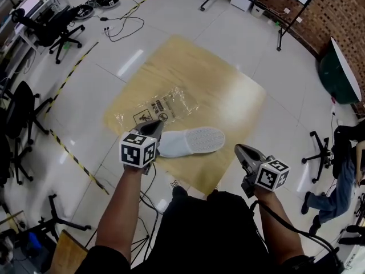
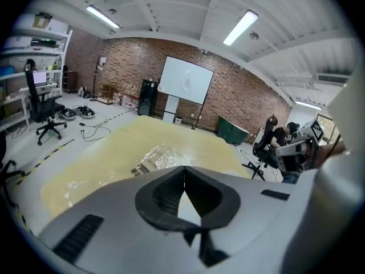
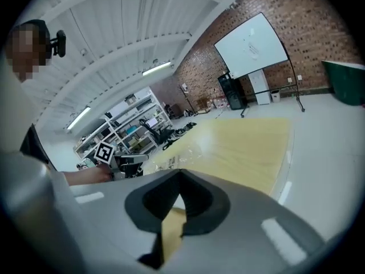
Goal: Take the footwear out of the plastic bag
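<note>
On the floor mat [image 1: 228, 96], the white shoe [image 1: 194, 140] lies outside the plastic bag [image 1: 162, 108], long axis 3-to-9 o'clock. The left gripper [image 1: 155, 127] is nearer, at its 9 o'clock end. The right gripper [image 1: 239, 149] likewise is closed, empty.

Lab or workshop space, brick wall [image 2: 239, 96], whiteboard [image 2: 185, 84], equipment shelves [image 3: 128, 124], office chairs [image 1: 54, 28], floor cables [image 1: 122, 23], hazard tape [image 1: 63, 84]

One shoe [image 1: 191, 141], one bag [image 1: 162, 108], two tools [image 1: 153, 128] [image 1: 240, 149]
</note>
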{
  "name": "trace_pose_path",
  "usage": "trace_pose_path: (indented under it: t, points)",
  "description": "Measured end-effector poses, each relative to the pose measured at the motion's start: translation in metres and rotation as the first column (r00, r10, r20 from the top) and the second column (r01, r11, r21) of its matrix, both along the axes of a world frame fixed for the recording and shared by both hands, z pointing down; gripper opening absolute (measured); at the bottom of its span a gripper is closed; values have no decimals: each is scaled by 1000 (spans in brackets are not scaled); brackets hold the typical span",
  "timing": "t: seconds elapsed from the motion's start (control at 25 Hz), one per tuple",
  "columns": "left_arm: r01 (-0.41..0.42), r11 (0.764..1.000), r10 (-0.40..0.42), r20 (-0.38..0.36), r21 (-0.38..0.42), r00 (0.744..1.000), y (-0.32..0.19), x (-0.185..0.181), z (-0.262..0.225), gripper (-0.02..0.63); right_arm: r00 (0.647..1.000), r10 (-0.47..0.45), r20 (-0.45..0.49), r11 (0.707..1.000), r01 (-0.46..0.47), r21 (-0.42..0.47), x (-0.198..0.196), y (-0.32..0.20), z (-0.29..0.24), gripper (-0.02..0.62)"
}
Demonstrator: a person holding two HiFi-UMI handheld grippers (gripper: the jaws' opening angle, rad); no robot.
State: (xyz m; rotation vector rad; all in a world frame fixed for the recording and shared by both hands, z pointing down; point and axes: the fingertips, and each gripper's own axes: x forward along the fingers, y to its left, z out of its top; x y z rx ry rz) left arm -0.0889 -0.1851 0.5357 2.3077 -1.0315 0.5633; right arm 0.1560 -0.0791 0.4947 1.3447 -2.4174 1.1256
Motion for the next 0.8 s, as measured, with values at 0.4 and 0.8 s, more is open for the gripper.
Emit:
trace_pose_path:
  t: [0.4, 0.8]
  points:
    - [171, 985, -172, -19, -29, 985, 169, 3, -39, 6, 973, -224, -51, 960, 230, 159, -17, 66, -53, 2]
    - [334, 942, -334, -8, 46, 943, 329, 86, -64, 6, 940, -337, -52, 921, 341, 190, 63, 184, -63, 2]
